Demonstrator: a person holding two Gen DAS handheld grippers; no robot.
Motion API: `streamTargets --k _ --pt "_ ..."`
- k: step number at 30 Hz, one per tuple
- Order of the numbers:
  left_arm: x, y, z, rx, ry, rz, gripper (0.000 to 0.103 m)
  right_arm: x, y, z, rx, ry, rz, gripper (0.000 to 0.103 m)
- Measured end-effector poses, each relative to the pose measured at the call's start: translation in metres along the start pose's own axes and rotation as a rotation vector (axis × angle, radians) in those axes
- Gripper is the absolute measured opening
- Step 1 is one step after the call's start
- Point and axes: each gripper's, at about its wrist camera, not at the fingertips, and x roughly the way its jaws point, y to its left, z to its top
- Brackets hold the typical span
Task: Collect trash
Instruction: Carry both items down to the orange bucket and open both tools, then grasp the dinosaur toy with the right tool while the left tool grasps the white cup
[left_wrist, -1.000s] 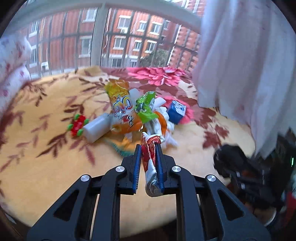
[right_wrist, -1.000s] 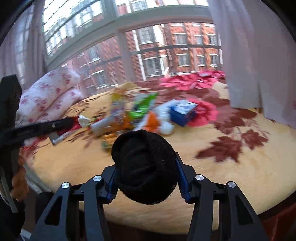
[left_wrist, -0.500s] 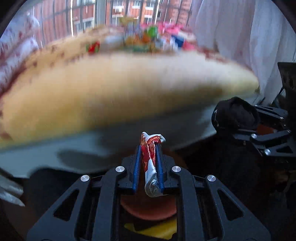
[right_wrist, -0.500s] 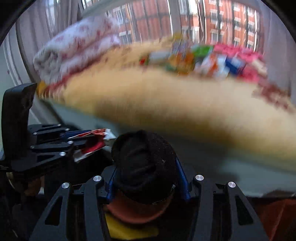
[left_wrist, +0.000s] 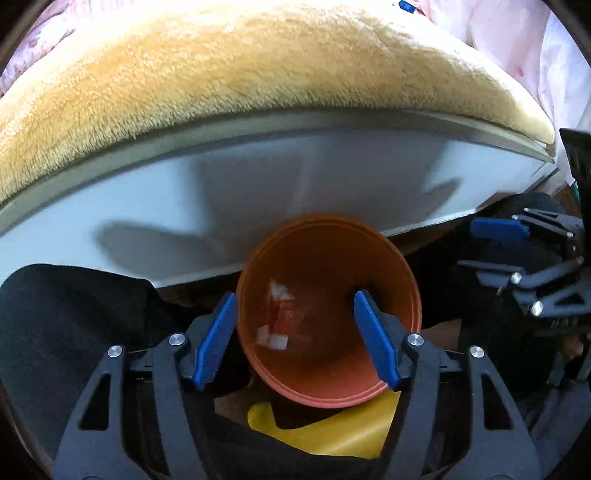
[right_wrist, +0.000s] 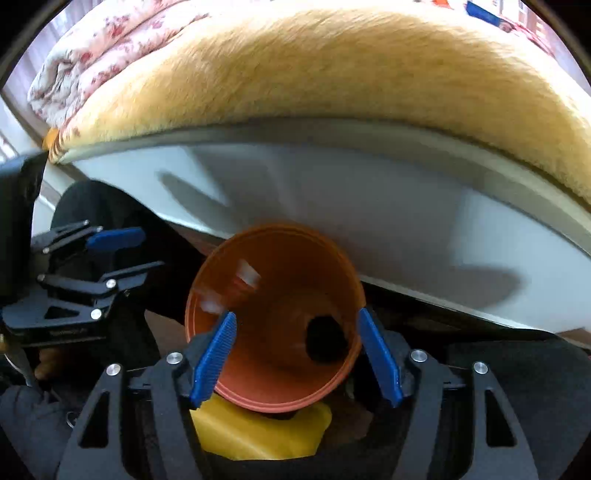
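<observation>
While opening above the orange bin (left_wrist: 402, 266), hold nothing any more on either side. Nearest, on the left gripper (left_wrist: 295, 295): blue pads parting, bare gap between them, where a red-and-white wrapper was pinched a second ago. Same on the right gripper (right_wrist: 297, 312): jaws widening and empty, where a black woolly ball sat clamped.

Just beyond the pads, down inside the bin: wrapper (left_wrist: 277, 321) blurred against the left wall, apparently mid-fall or just landed; black ball (right_wrist: 327, 339) low on the right of the bin's inside. Under the bin's near edge, something yellow (left_wrist: 332, 432), kind unclear.

Farther, behind the bin: white side panel (left_wrist: 258, 184) of the bed, crossed by shadows. Above that, tan fleece blanket (left_wrist: 258, 74), seen edge-on now rather than from above as a second ago. Far left in the right wrist view, a folded floral quilt (right_wrist: 92, 66). At the far top edge, only a sliver of blue box (right_wrist: 484, 11) from the litter heap.

Means two pieces delivered and both tools free. Probably calls next for a climb back to the blanket for the rest of the heap, hidden from here apart from that sliver.
</observation>
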Motion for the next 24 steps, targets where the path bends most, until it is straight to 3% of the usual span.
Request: streamTargets --k 5,8,11,14,19,24 --pt "-0.024 -0.001 0.003 0.025 -0.057 -0.038 0.064 -0.047 -0.011 0.012 -0.015 -0.096 0.027 0.067" --pt "-0.057 -0.004 0.02 0.054 -0.155 -0.066 0.067 -0.088 -0.018 0.029 -0.034 -0.202 0.062 0.067" --pt "-0.087 -0.006 0.036 0.074 -0.264 -0.066 0.078 -0.114 -0.022 0.065 -0.041 -0.31 0.064 0.067" --pt "-0.106 -0.004 0.051 0.079 -0.347 -0.062 0.079 -0.116 -0.018 0.113 -0.105 -0.379 0.034 0.067" --pt "-0.113 -0.005 0.07 0.036 -0.393 -0.057 0.079 -0.09 -0.009 0.197 -0.255 -0.344 0.009 0.067" --pt "-0.103 0.008 0.074 -0.007 -0.398 -0.053 0.079 -0.04 -0.013 0.25 -0.347 -0.207 -0.029 0.067"
